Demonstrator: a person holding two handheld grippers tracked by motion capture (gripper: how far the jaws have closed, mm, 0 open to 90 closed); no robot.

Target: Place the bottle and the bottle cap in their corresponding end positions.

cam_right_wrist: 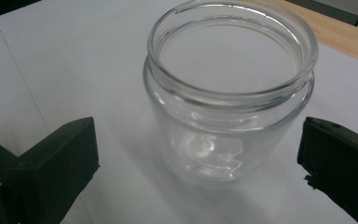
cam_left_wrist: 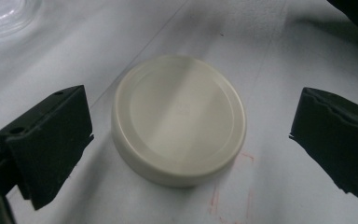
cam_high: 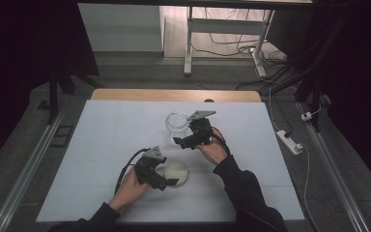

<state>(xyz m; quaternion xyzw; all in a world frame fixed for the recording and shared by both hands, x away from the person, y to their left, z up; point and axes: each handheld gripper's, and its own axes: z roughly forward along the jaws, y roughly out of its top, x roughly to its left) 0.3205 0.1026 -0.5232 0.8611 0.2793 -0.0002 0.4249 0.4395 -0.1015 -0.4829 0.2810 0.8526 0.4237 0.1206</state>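
Lid [cam_left_wrist: 179, 119] flat btwn spread L gripper [cam_left_wrist: 191, 140] jaws; glass jar [cam_right_wrist: 230, 88] upright btwn spread R gripper [cam_right_wrist: 198, 163] jaws.

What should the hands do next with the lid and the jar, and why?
Probably close the left gripper on the lid. The lid lies flat on the table, apart from both open jaws, which stand on either side of it. The jar stands upright and open between the right gripper's open jaws, so it looks ready for its lid.
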